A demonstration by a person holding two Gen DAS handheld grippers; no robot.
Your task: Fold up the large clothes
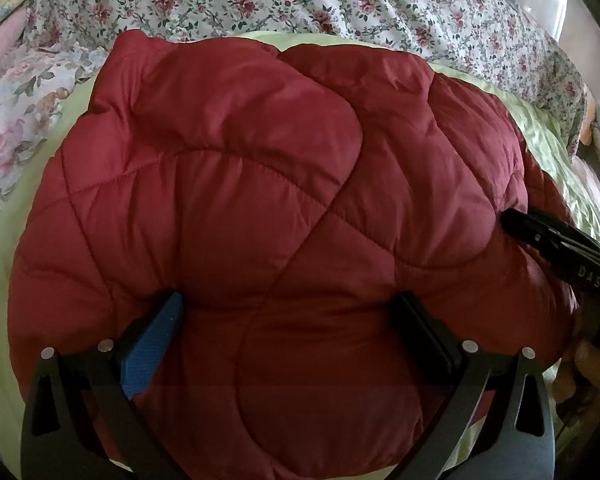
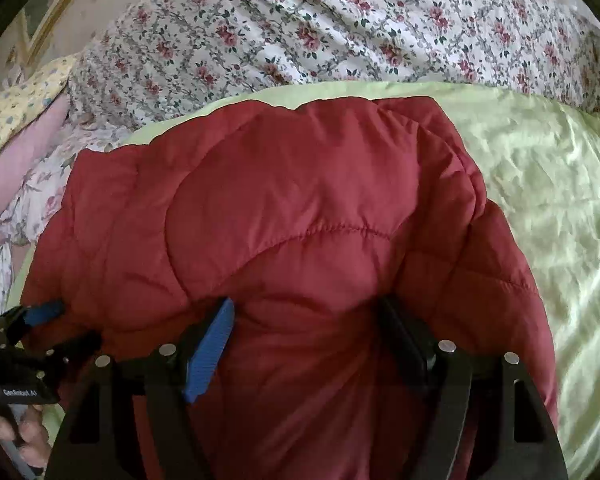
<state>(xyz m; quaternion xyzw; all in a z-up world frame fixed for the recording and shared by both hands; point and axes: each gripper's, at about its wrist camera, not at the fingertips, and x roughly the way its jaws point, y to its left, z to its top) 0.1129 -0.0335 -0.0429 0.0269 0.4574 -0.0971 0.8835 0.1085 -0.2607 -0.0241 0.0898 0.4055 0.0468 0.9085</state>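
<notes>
Both grippers are planted on the near edge of the red quilted jacket (image 1: 268, 208), which lies bunched on the pale green sheet (image 2: 540, 184) and fills the centre of each view.

In the left wrist view, the left gripper (image 1: 288, 320) straddles a fat bulge of padding at bottom centre. Its blue pad (image 1: 152, 352) and its black finger both dent the fabric, so it looks clenched on the jacket, though wide, since the padding is thick.

In the right wrist view, the right gripper (image 2: 306, 328) does the same at bottom centre. Its 2 fingers are parted but pressing into a fold of red fabric that runs down between them, so I judge it a hold rather than a release.

The jacket's bulk stretches away from both sets of fingers toward the top of the frame, where the floral bedding (image 2: 340, 32) begins. Its long axis runs roughly left to right across each view, and the 2 grippers sit side by side along that near hem. The left gripper shows at the lower left of the right wrist view, just beside the jacket's edge.

Neither hand is nearer, so the coming fold likely wants both carrying the near edge up and over together.
</notes>
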